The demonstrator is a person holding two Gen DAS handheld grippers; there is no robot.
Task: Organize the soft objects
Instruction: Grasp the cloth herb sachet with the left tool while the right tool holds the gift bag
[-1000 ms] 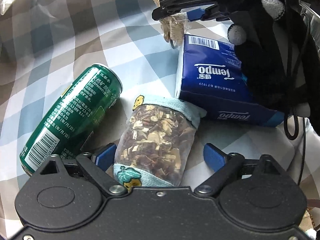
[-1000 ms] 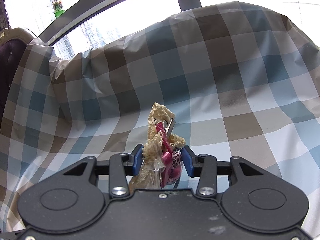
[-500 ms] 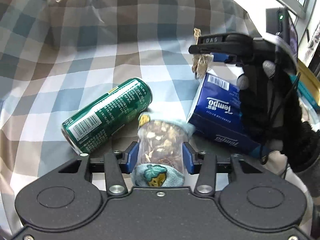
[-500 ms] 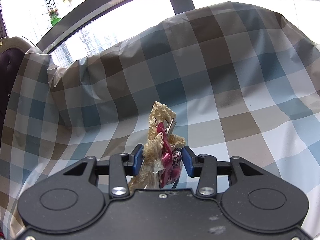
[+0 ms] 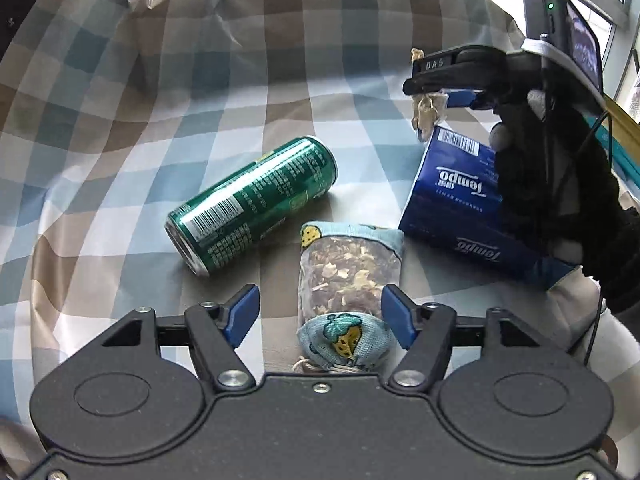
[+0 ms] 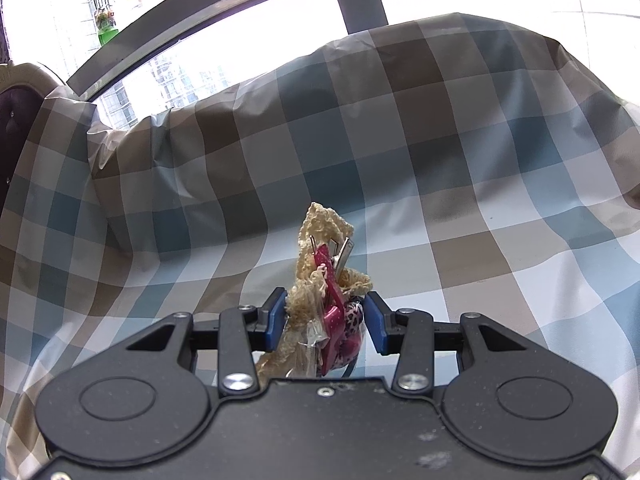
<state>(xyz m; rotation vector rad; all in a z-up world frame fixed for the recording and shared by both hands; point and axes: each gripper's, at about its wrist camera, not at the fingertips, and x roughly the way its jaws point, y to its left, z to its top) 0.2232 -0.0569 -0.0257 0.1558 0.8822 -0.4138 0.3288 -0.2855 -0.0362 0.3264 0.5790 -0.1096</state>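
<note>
Left gripper [image 5: 318,316] jaws just reopened, stand apart around herb sachet [image 5: 349,280]; right pad against it, left pad clear. Sachet lies on checked cloth [image 5: 120,128], between green can [image 5: 252,204], lying on side, and blue tissue pack [image 5: 452,200]. Right gripper [image 6: 325,320], in gloved hand [image 5: 560,184], clamps lace bundle with pink clips [image 6: 326,300], raised above cloth near tissue pack's far edge

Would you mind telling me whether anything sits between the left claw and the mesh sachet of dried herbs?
Nothing visible does. The blue-trimmed mesh sachet of dried herbs already lies between the left claw's open jaws, which have just been opening. The green drink can and the blue tissue pack lie off to either side.
</note>
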